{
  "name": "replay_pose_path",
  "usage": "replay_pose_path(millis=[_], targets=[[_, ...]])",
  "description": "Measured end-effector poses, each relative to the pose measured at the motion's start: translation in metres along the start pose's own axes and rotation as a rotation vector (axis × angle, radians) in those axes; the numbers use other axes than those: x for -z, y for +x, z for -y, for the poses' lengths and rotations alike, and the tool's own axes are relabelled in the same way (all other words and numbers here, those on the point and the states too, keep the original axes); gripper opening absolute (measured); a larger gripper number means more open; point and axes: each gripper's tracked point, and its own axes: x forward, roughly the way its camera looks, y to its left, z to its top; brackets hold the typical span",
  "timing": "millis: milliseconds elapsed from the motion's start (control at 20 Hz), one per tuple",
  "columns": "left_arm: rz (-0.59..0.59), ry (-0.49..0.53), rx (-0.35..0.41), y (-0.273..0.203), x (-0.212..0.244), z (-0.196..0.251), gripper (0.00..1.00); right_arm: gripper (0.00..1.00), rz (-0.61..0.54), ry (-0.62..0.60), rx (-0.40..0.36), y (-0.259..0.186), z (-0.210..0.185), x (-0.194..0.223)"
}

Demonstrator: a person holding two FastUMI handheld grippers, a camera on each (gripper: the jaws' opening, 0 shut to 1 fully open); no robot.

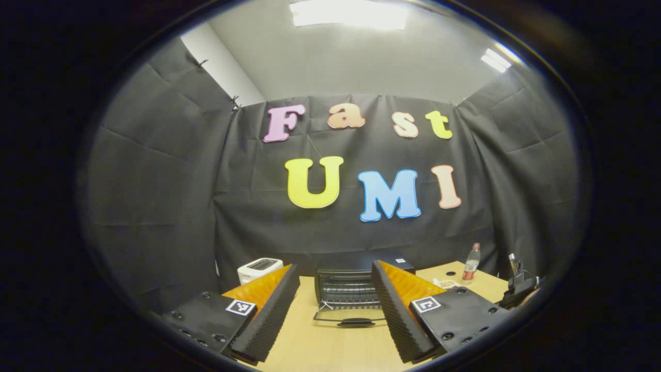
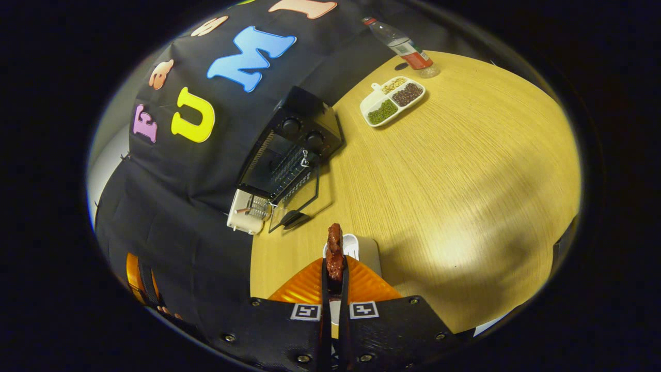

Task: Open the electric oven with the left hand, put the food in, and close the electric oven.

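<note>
The black electric oven (image 1: 345,283) stands at the back of the wooden table, its glass door (image 1: 351,316) folded down flat toward me. My left gripper (image 1: 335,305) hangs open in front of it, nothing between its orange fingers. In the right gripper view the oven (image 2: 292,155) shows ahead to the left with its door (image 2: 295,204) down. My right gripper (image 2: 334,266) is shut on a dark reddish-brown piece of food (image 2: 335,251), held upright above a small white dish (image 2: 352,245).
A white toaster (image 1: 259,268) sits left of the oven. A white divided tray of beans (image 2: 392,99) and a plastic bottle (image 2: 404,47) lie at the table's far side. Black equipment (image 1: 519,283) sits at the table's right edge.
</note>
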Motion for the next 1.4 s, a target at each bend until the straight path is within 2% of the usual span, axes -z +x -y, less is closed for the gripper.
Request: replay_pose_path(millis=[200,450,750,950,1400], targets=[[0.008,-0.013,-0.019,-0.001,0.004,0.011,0.98,0.06,0.009,-0.021,-0.092,-0.008,-0.035,-0.017],[0.005,-0.016,0.001,0.016,0.008,0.015,0.98,0.06,0.055,-0.058,-0.133,0.008,-0.071,-0.041],[0.007,-0.050,0.039,0.065,0.016,-0.014,0.96,0.05,0.123,-0.039,-0.132,0.062,-0.106,-0.062],[0.002,-0.030,0.053,0.094,0.026,-0.044,0.94,0.05,0.148,-0.031,-0.118,0.104,-0.124,-0.070],[-0.032,-0.025,0.038,0.139,0.052,-0.106,0.94,0.05,0.234,-0.008,-0.115,0.191,-0.151,-0.101]])
